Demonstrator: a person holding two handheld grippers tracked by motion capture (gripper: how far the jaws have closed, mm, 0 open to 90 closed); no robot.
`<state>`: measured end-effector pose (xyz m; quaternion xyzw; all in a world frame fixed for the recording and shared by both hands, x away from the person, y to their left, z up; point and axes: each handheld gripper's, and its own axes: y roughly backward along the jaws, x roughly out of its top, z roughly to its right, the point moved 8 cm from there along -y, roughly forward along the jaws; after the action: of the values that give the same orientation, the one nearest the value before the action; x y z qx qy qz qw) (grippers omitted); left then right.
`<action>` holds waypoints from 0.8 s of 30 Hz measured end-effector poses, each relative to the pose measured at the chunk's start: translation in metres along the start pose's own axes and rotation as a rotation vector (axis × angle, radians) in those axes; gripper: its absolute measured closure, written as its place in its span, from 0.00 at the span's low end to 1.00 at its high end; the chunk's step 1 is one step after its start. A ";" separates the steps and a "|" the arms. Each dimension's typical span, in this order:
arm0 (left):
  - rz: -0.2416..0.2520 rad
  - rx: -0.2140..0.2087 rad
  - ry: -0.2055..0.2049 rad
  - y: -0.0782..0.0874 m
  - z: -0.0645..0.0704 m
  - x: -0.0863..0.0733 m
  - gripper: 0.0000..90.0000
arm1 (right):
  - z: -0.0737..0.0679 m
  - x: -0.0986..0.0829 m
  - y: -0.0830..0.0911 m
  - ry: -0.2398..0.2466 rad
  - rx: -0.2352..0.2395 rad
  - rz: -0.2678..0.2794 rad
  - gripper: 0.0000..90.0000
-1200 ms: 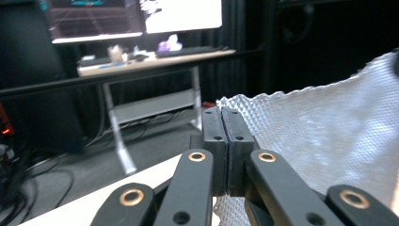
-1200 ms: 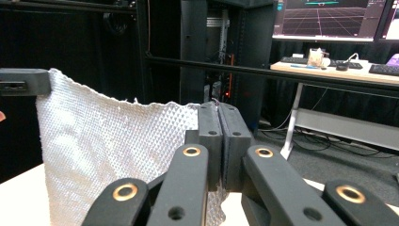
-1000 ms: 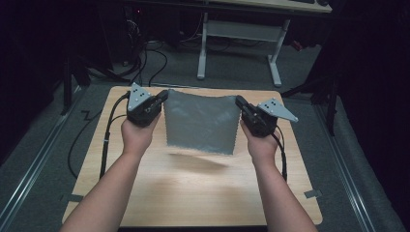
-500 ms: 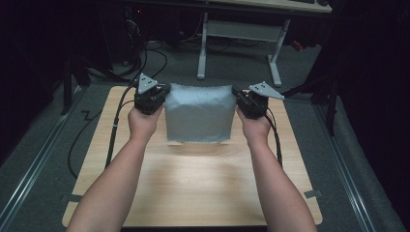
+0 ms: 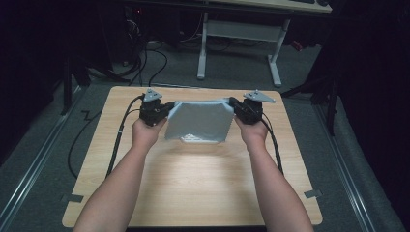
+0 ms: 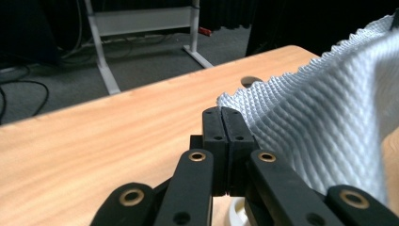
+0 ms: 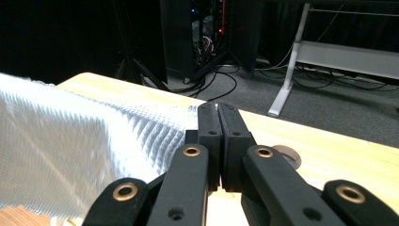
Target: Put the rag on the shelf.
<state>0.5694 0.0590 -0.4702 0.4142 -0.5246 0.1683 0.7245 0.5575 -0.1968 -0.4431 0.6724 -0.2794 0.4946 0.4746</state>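
Note:
A light grey waffle-weave cloth is stretched between my two grippers above the far half of the wooden table. My left gripper is shut on the cloth's left top corner. My right gripper is shut on the right top corner. In the left gripper view the cloth runs off to the right from the closed jaws of my left gripper. In the right gripper view the cloth spreads to the left of my right gripper. Its lower edge hangs close to the tabletop.
Cables trail from the left gripper over the table's left side. A white desk frame stands on the floor beyond the far edge. A round hole sits in the tabletop near the far right corner.
Both grippers have moved toward the table's far edge and lower, carrying the cloth with them. The cloth now hangs flatter and nearer the tabletop.

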 end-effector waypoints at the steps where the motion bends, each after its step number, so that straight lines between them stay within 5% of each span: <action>1: -0.002 -0.004 0.003 0.000 0.001 -0.003 1.00 | 0.000 -0.003 -0.001 -0.004 0.004 -0.005 0.99; 24: -0.062 -0.056 0.073 -0.013 0.009 -0.060 0.99 | -0.004 -0.067 -0.013 -0.042 0.011 -0.105 0.99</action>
<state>0.5491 0.0552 -0.5290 0.4031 -0.4893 0.1462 0.7595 0.5430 -0.1942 -0.5094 0.6987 -0.2509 0.4565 0.4903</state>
